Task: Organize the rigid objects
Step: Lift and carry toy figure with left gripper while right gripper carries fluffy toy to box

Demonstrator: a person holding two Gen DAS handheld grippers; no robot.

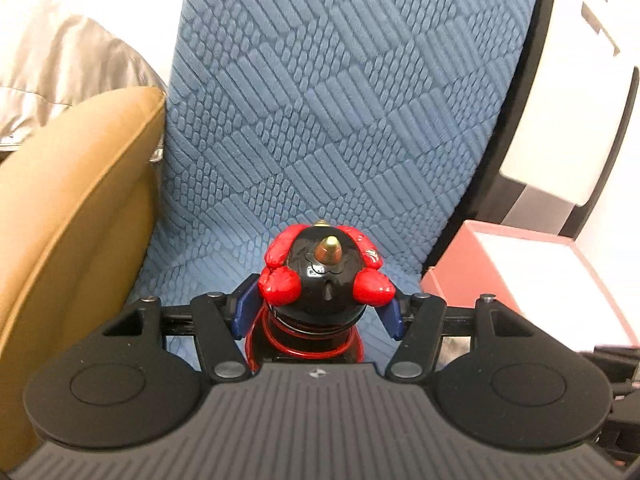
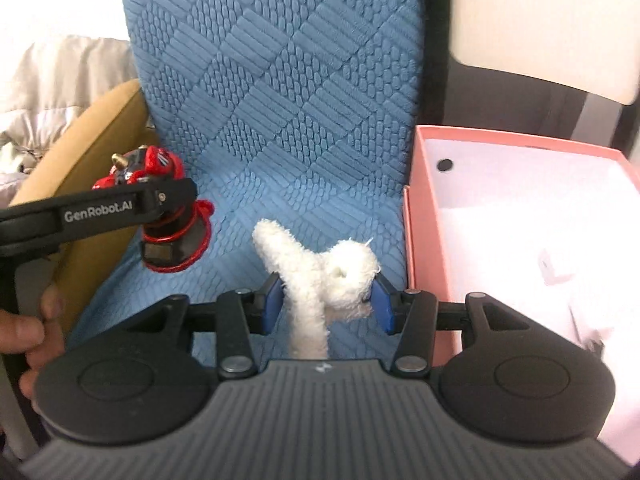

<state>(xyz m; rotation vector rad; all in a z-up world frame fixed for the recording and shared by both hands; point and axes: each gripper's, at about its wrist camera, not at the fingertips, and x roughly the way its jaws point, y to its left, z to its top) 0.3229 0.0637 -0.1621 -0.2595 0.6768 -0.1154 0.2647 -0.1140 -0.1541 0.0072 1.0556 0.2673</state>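
Left tongs (image 1: 318,312) clenched on my red-and-black toy (image 1: 324,272), gold tip pointing away over the blue quilted cover (image 1: 340,100). Right tongs (image 2: 326,304) grasp a white plush (image 2: 320,280); only their view shows the open pink box (image 2: 416,240).

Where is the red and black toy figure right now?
The red and black toy figure is clamped in the left hand-held gripper, over the blue quilted cushion, left of the white plush toy.
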